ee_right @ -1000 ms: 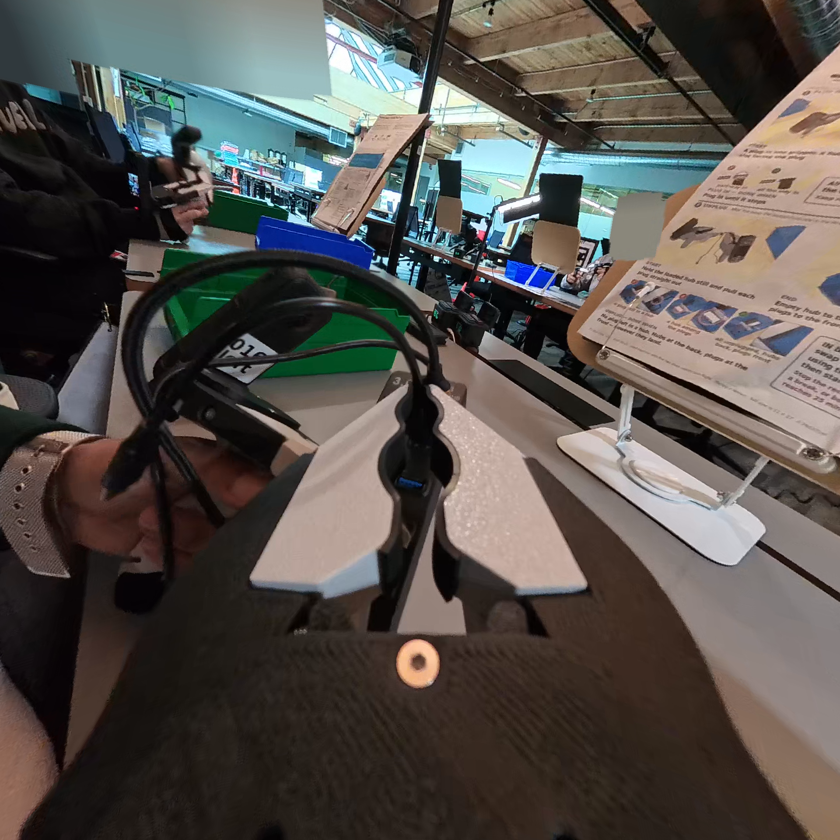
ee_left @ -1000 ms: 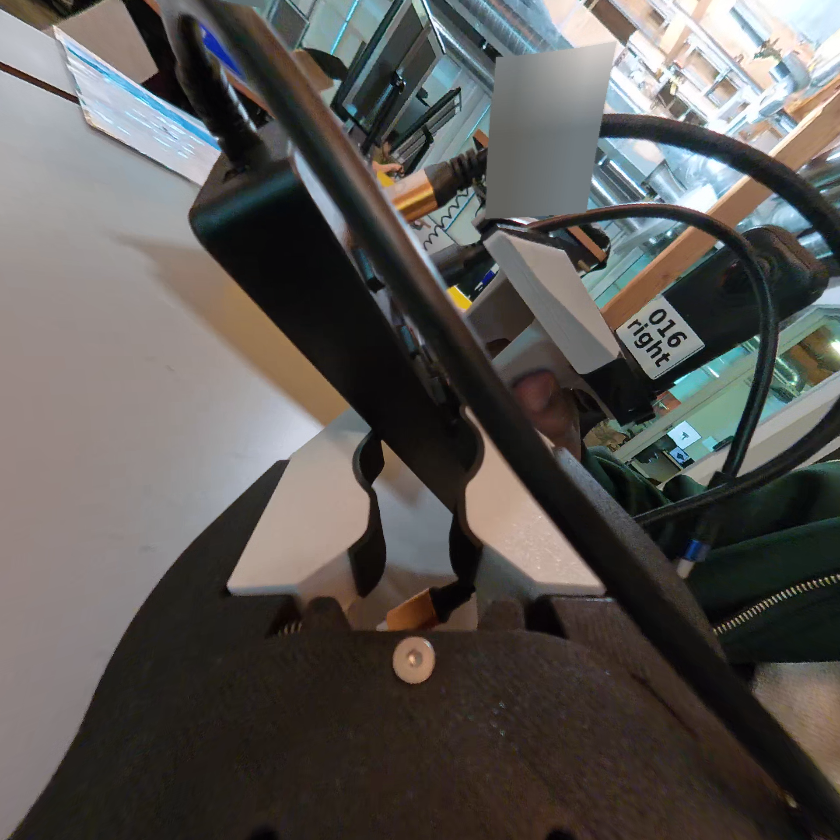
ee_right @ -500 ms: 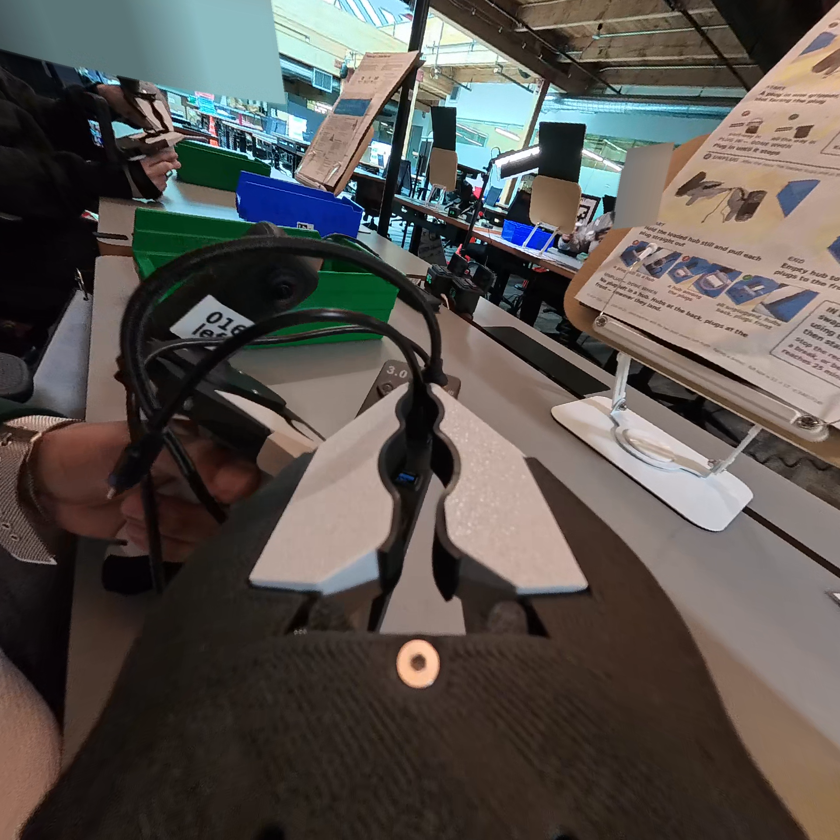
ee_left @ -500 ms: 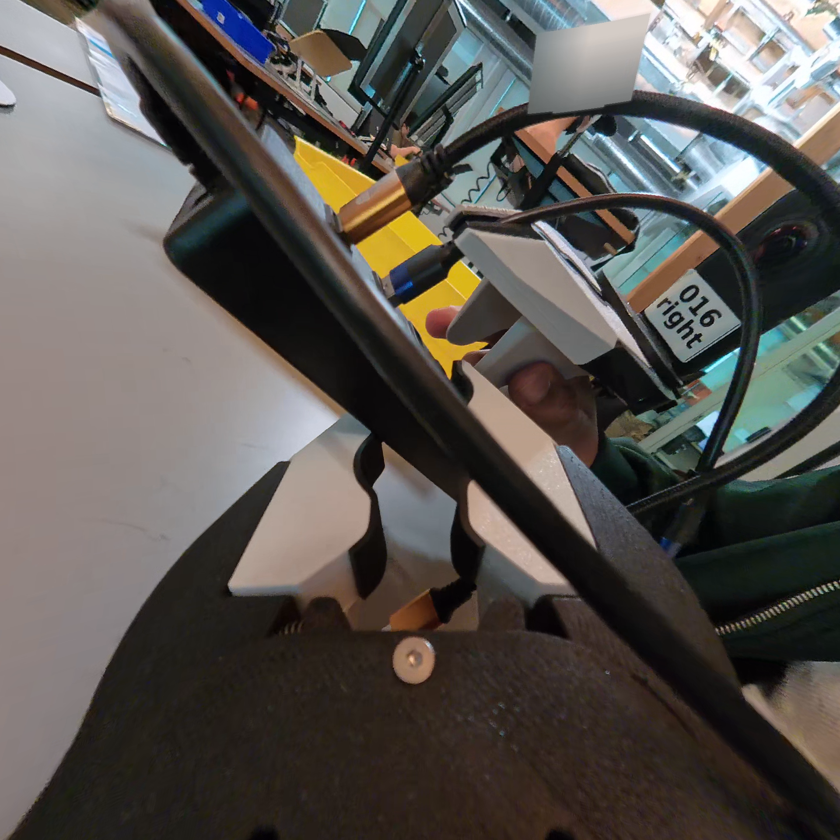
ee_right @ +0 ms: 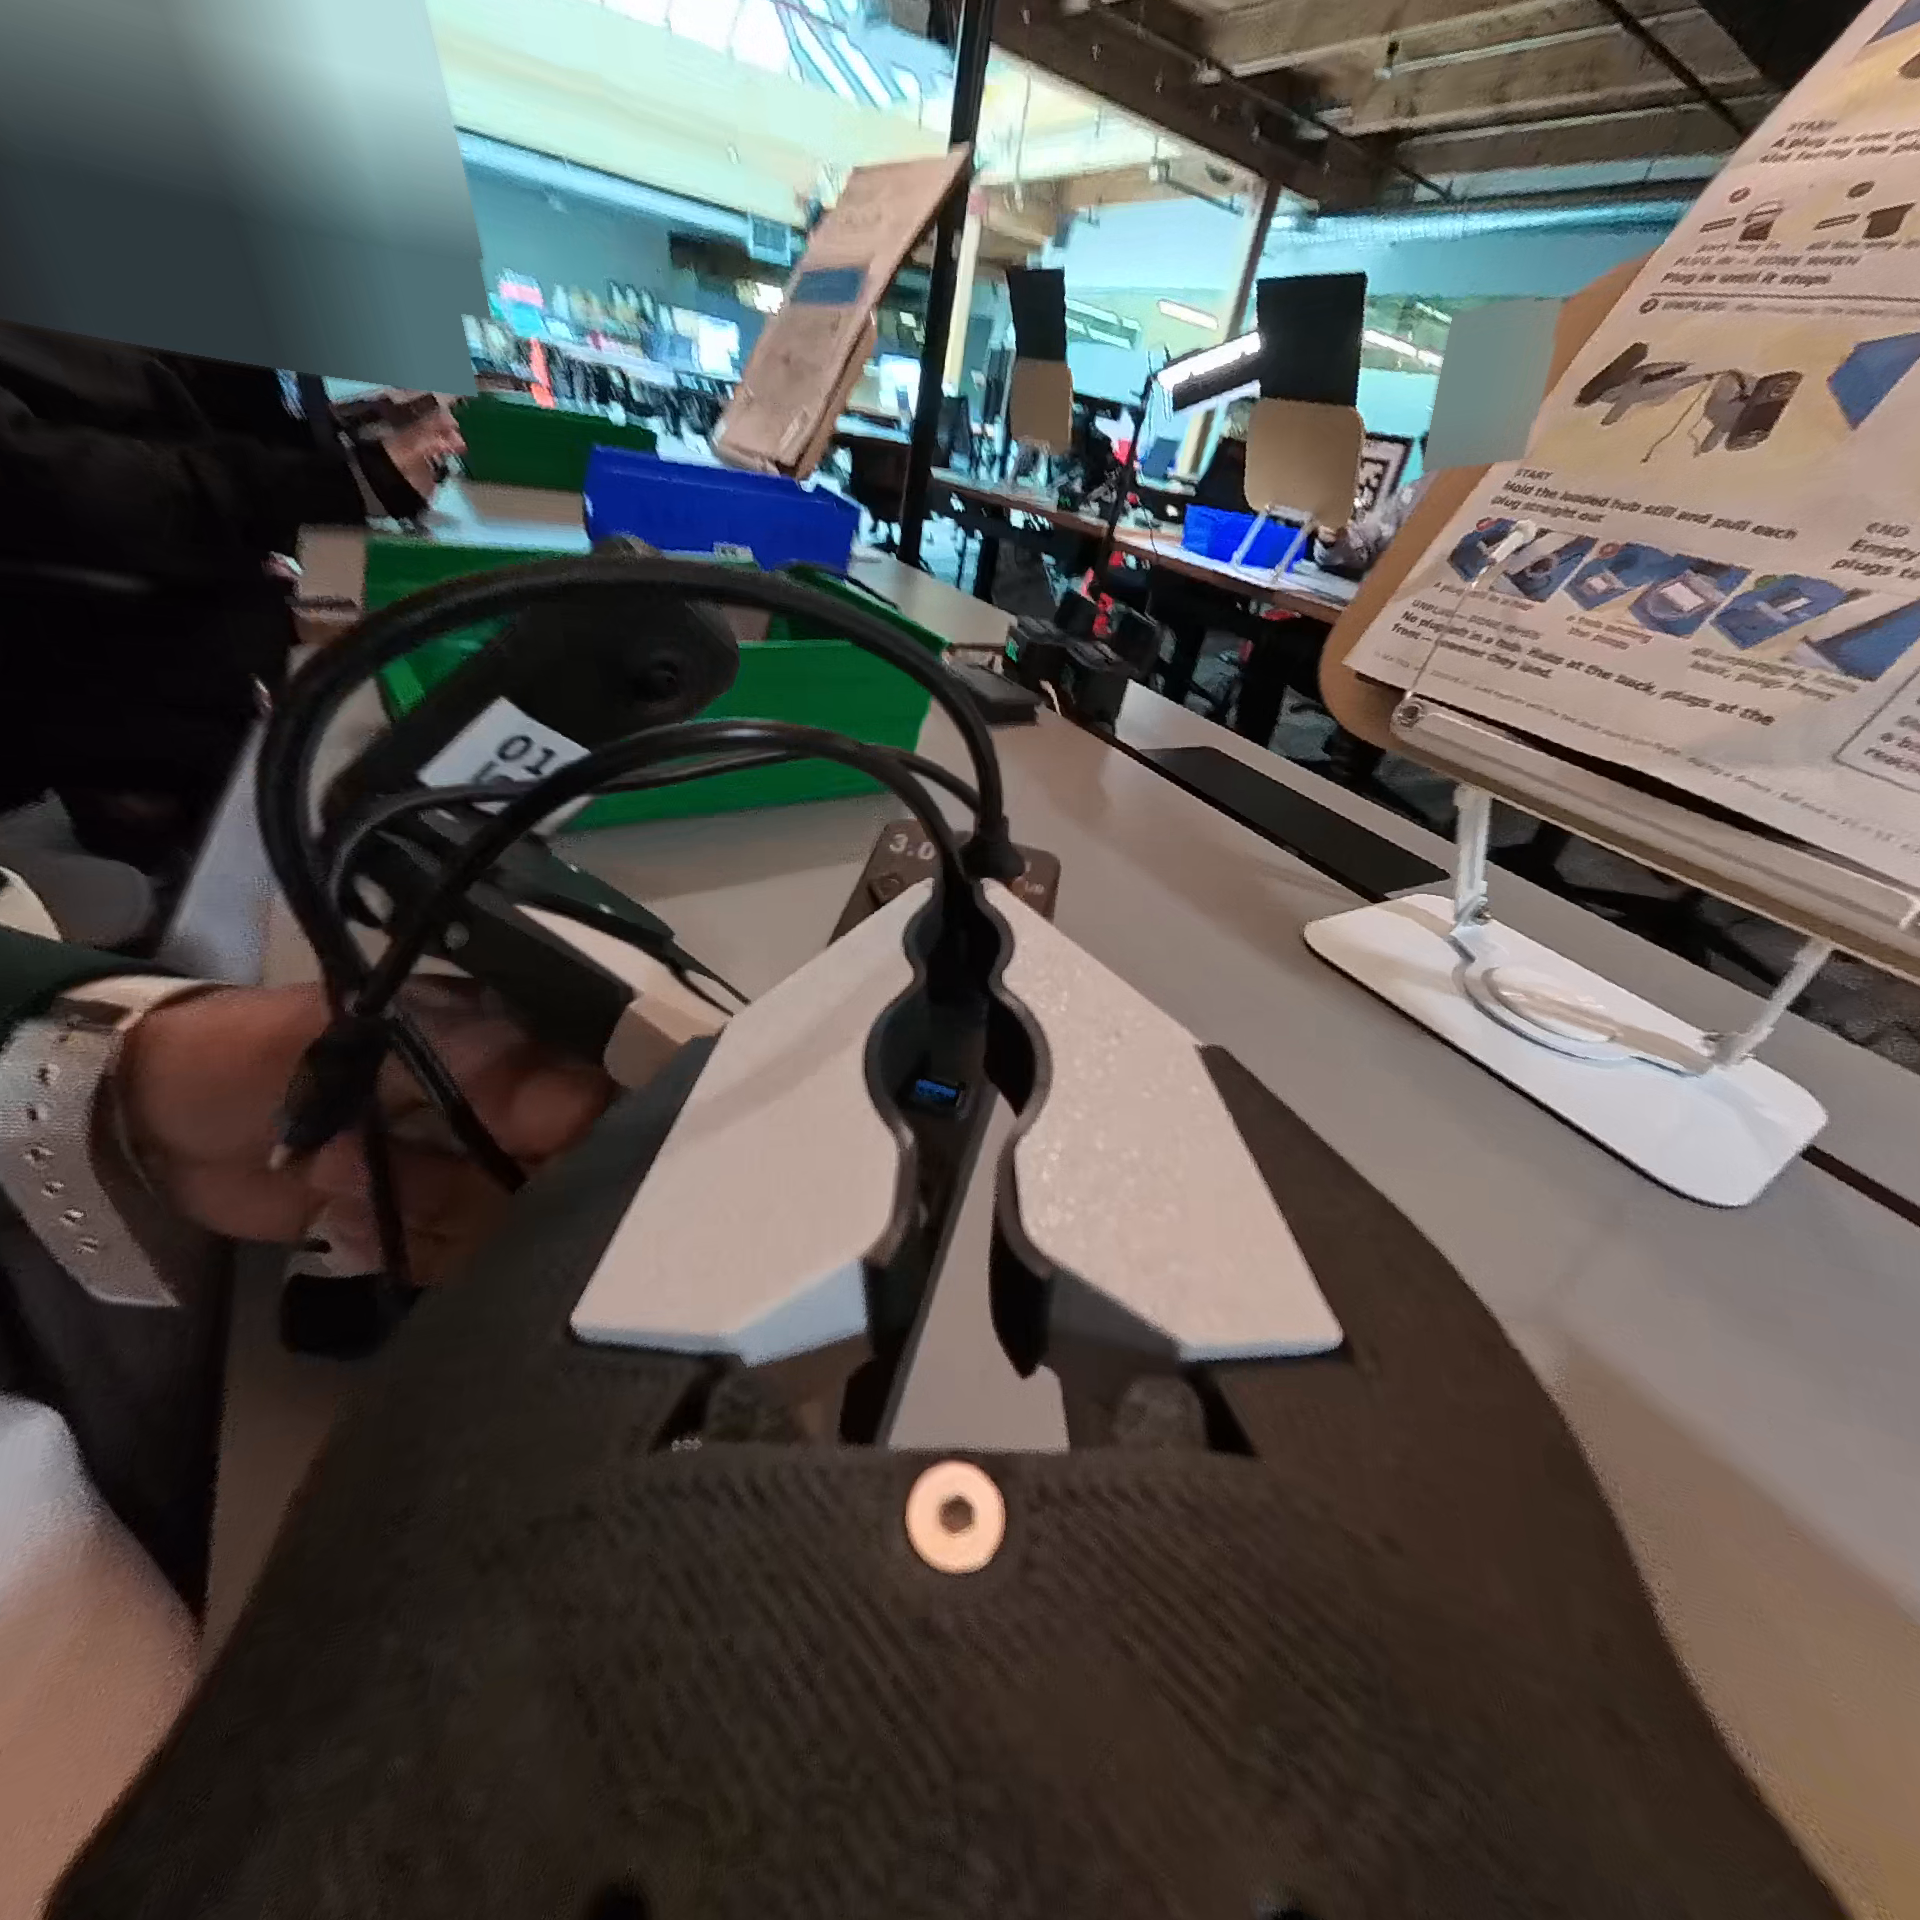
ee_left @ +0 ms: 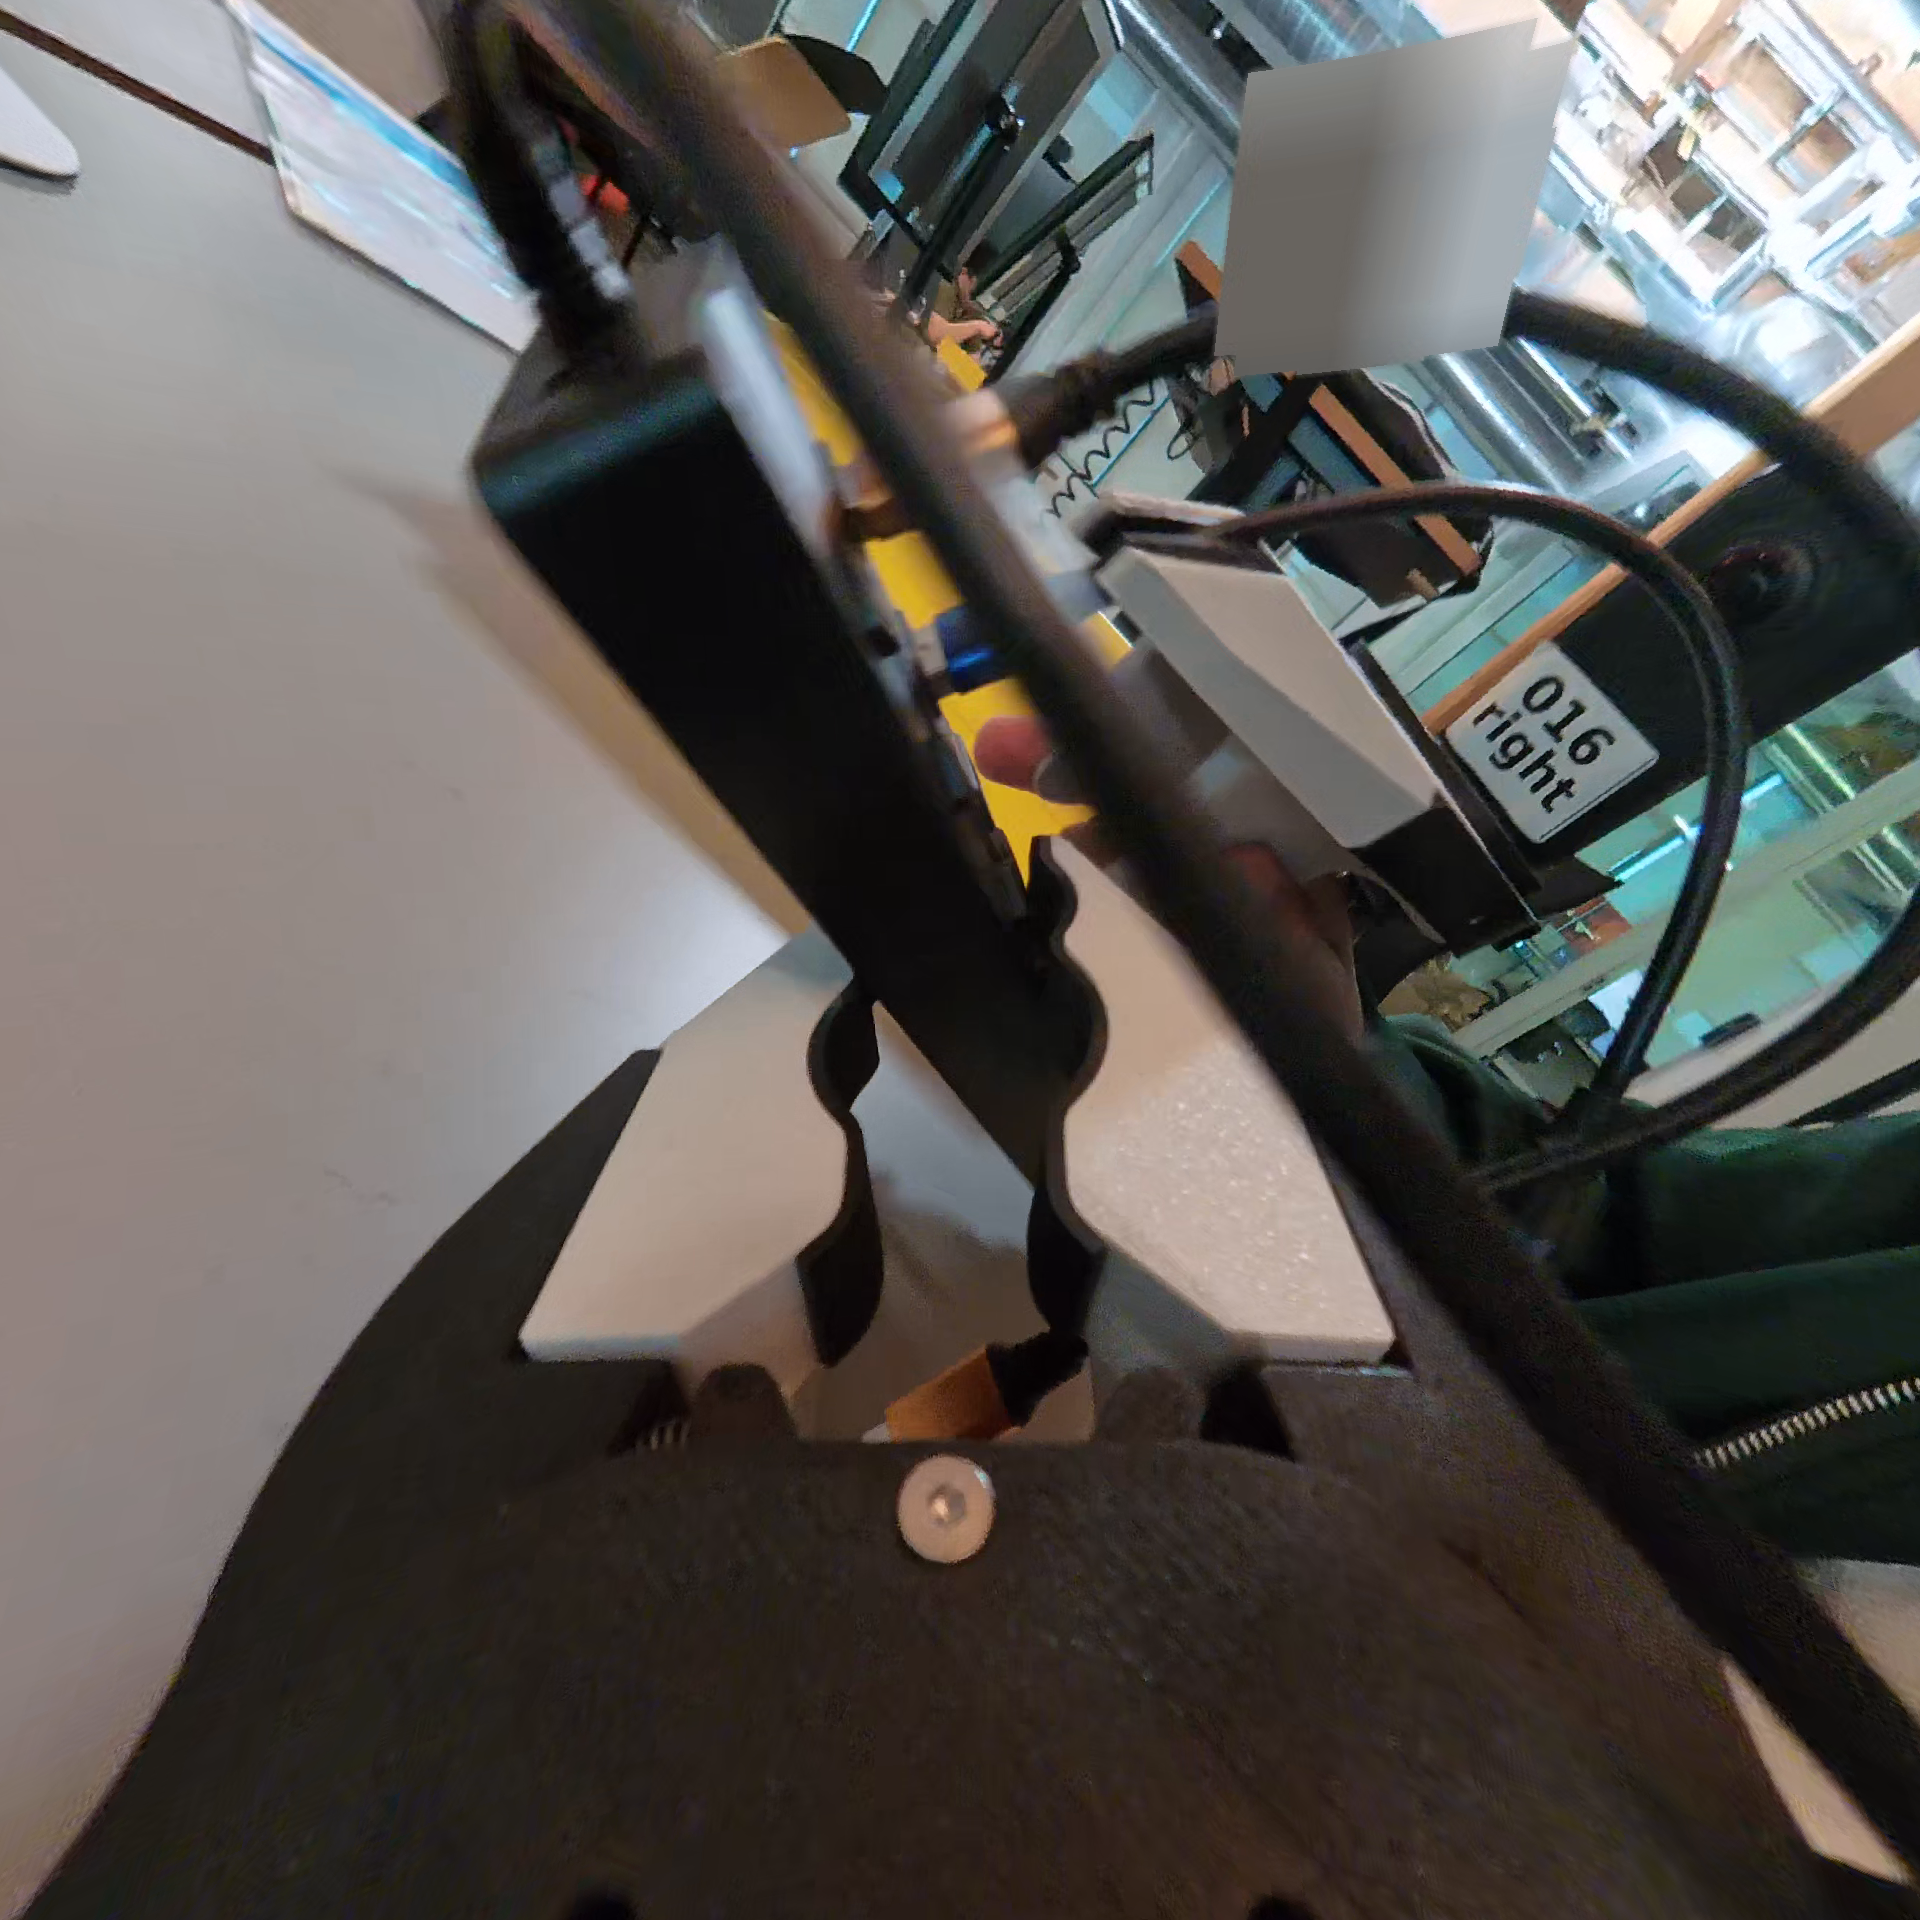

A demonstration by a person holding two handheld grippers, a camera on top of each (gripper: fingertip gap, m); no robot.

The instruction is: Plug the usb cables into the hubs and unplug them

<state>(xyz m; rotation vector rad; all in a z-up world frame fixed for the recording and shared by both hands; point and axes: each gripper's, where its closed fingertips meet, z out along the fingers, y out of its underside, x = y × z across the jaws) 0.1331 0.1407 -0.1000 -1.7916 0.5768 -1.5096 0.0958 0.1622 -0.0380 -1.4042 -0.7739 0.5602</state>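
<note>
My left gripper is shut on a black USB hub and holds it tilted above the grey table. A black cable crosses in front of the hub. My right gripper is shut on a black USB plug with a blue insert; its cable loops up and to the left. In the left wrist view the right gripper sits at the hub's port side, with a blue plug at the ports. Blur hides whether it is seated. The hub's end shows past my right fingertips.
A white stand with an instruction sheet is on the table at the right. Green bins and a blue bin stand behind. A hand holds the left gripper. A yellow bin lies behind the hub.
The hub in my left gripper has swung more upright and the view has blurred. My right gripper still holds its plug at the hub's port side.
</note>
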